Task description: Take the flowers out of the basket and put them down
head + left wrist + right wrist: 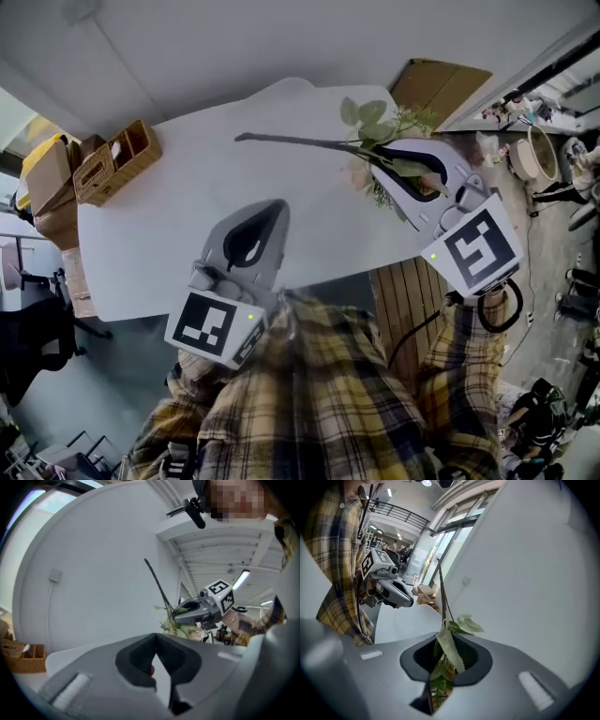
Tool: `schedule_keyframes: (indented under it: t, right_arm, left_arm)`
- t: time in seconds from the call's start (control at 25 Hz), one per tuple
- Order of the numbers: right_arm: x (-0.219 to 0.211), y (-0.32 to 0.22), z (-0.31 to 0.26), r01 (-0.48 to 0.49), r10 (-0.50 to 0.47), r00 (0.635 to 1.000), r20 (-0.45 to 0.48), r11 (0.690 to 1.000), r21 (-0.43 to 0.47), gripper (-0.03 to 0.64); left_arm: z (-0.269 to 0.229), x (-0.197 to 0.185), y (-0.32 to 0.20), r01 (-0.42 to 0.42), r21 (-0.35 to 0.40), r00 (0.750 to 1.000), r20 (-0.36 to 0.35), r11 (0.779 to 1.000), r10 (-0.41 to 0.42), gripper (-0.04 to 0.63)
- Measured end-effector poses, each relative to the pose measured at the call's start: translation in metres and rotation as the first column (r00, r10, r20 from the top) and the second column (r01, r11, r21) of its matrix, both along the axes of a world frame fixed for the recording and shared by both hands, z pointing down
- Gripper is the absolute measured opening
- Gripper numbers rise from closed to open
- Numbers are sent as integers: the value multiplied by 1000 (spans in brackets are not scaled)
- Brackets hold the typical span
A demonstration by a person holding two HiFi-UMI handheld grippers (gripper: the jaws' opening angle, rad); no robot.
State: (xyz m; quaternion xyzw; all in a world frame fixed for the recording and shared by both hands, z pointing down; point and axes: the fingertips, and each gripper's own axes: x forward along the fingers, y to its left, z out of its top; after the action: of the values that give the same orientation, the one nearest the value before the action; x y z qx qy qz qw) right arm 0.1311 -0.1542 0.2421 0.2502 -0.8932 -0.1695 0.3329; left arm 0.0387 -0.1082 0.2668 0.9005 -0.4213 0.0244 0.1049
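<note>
A bunch of artificial flowers (373,120) with green leaves and a long dark stem (291,142) hangs over the far right part of the white table (169,234). My right gripper (377,161) is shut on it, and the stem points left. In the right gripper view the leaves (449,648) fill the space between the jaws and the stem rises beyond them. The wicker basket (117,161) stands at the table's left corner, also low left in the left gripper view (21,658). My left gripper (275,206) hovers over the table's near edge, shut and empty.
Cardboard boxes (52,178) stand on the floor left of the table. A brown board (441,80) leans behind the far right corner. A slatted wooden seat (403,300) is under the right gripper. A round pot (534,155) and clutter lie at the right.
</note>
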Motion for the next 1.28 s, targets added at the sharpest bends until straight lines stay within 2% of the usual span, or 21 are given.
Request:
schedule_keyframes:
  t: [0.12,0.28,0.4,0.56,0.72,0.92,1.12,1.28]
  right_arm:
    - [33,4,6,-106,108,992,65,994,-33,51]
    - [74,10,28,-237,247,964,104,966,-101,51]
    - [101,14,49,-289,305,947,101,946,-148,51]
    - [129,24,87,-317,335,941,51,923,-218,51]
    - [141,35,129,-311,313,949,-38,910,-273,51]
    - [142,45,188,-272,223,959,-178,903,-332,51]
    - [133,54,238,-202,102,963,-248,885,-419,52]
    - [133,57,281,-175,29,950,-309,872,-458,52]
  left_arm:
    - [3,21,-2,-62,-7,998,-2,998,62,2]
    - [8,49,-3,-141,-21,990,-1,990,141,2]
    - [13,66,-3,-180,-37,984,0,983,180,2]
    - [18,86,-4,-223,-54,975,-2,973,224,2]
    - [27,99,-3,-254,-72,967,1,965,254,2]
    - [39,104,-5,-265,-102,964,-10,959,265,2]
    - [51,104,-8,-263,-131,964,-7,956,264,2]
    - [61,106,-11,-253,-148,967,-6,956,255,2]
